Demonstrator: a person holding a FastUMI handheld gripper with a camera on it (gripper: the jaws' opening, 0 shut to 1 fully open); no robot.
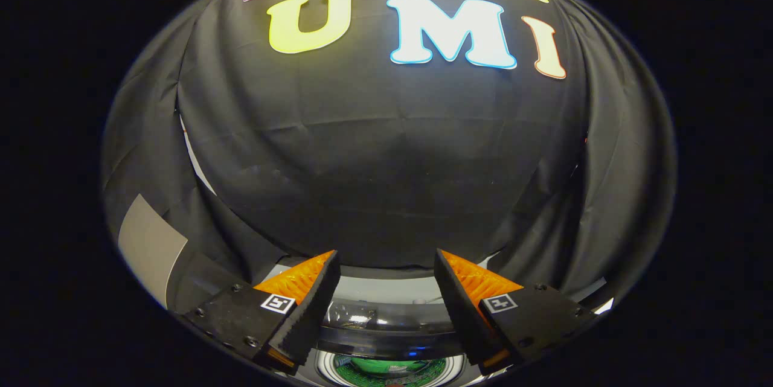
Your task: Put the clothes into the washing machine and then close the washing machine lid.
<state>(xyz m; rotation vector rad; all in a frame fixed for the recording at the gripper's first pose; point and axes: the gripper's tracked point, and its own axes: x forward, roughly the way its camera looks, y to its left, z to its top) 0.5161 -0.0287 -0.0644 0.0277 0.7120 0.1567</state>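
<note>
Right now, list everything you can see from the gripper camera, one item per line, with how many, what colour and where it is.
washing machine: one, white and grey body with a dark glossy panel, low down beyond and between the fingers.
drum opening: one, round with a pale rim, something green inside, below the gap between the fingers; what the green thing is I cannot tell.
booth wall cloth: one, black, draped behind the machine and to both sides.
flat panel: one, grey, beside the cloth outward of the left-hand finger.
gripper: one, fingers spread apart with nothing between them, raised over the machine.
</note>
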